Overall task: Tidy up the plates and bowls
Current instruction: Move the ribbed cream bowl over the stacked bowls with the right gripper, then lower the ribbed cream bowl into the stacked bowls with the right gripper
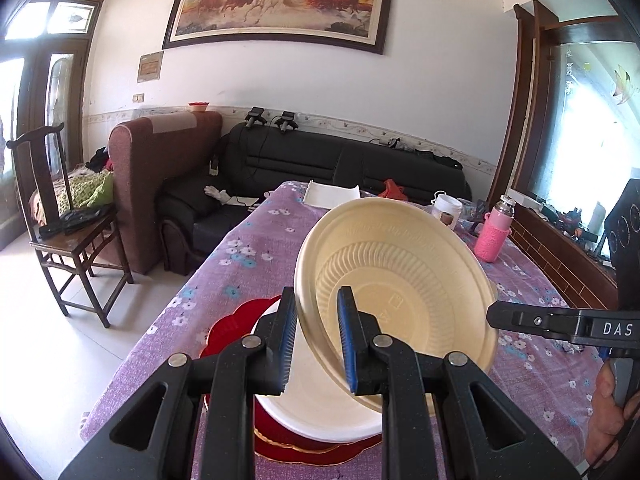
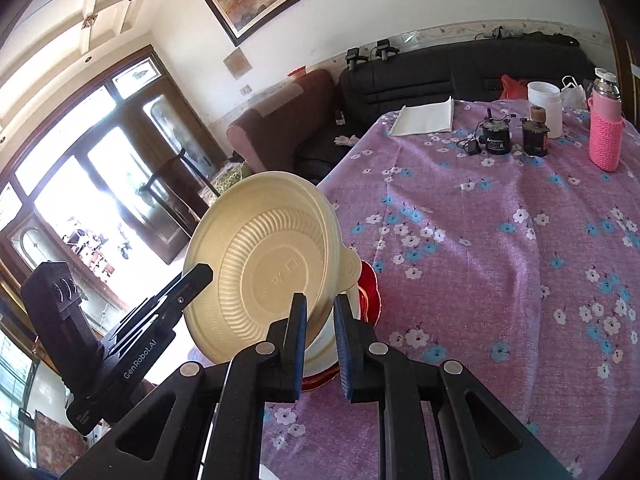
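Both tools are closed on one thing: a cream-coloured, ribbed disposable plastic bowl [image 1: 396, 284], held tilted in the air with its hollow facing the cameras. The left tool [image 1: 318, 344] pinches the bowl's rim at the near left edge, its blue-padded jaws drawn in tight on the thin wall, and the right tool [image 2: 320, 340] clamps the opposite edge the same way; in each wrist view the other tool shows gripping the far side of the rim. Below the bowl, on the counter [image 2: 500, 264] covered with a purple flowered cloth, lies a white round plate [image 1: 320, 408] stacked on a red scalloped plate with a gold edge [image 1: 224, 332]. The step in hand looks like carrying the bowl toward that stack, or away from it; which of the two cannot be told. If it is to join the pile, the next move calls for levelling the bowl, centring it over the white plate, lowering it until it sits flat, then easing both grips off together so it does not tip.
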A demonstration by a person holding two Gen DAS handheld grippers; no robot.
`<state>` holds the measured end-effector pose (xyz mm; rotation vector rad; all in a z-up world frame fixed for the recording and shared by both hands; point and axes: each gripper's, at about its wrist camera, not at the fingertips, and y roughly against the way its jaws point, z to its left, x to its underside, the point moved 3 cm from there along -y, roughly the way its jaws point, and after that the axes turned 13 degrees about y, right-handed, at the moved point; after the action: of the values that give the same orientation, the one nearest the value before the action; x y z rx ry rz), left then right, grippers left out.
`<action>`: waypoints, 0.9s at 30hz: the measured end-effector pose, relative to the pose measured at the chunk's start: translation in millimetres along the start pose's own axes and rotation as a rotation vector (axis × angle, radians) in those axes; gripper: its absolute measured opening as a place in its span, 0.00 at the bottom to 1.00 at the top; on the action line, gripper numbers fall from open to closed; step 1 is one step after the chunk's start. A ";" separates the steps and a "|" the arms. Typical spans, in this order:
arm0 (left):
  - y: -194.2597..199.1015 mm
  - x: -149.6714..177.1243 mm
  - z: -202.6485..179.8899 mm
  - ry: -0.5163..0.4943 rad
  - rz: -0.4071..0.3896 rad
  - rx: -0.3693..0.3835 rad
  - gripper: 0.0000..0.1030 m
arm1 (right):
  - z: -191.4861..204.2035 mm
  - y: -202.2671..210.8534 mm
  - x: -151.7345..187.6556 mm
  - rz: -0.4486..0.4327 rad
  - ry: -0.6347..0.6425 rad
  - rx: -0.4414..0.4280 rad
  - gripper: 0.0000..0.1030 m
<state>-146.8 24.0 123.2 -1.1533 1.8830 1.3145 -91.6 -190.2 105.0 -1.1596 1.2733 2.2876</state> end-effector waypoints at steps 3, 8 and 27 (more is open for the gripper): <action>-3.2 2.9 7.7 0.006 0.016 -0.007 0.18 | 1.9 -6.4 2.9 0.022 -0.003 -0.007 0.15; -8.1 8.9 19.9 0.021 0.041 -0.031 0.18 | 5.2 -20.4 7.8 0.062 -0.005 -0.017 0.15; -35.6 22.5 37.5 0.049 0.111 -0.092 0.18 | 2.6 -64.3 19.8 0.137 -0.014 -0.002 0.15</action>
<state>-126.9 46.3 75.4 -1.1507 1.9644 1.4585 -68.8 -153.8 53.1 -1.0853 1.3851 2.3898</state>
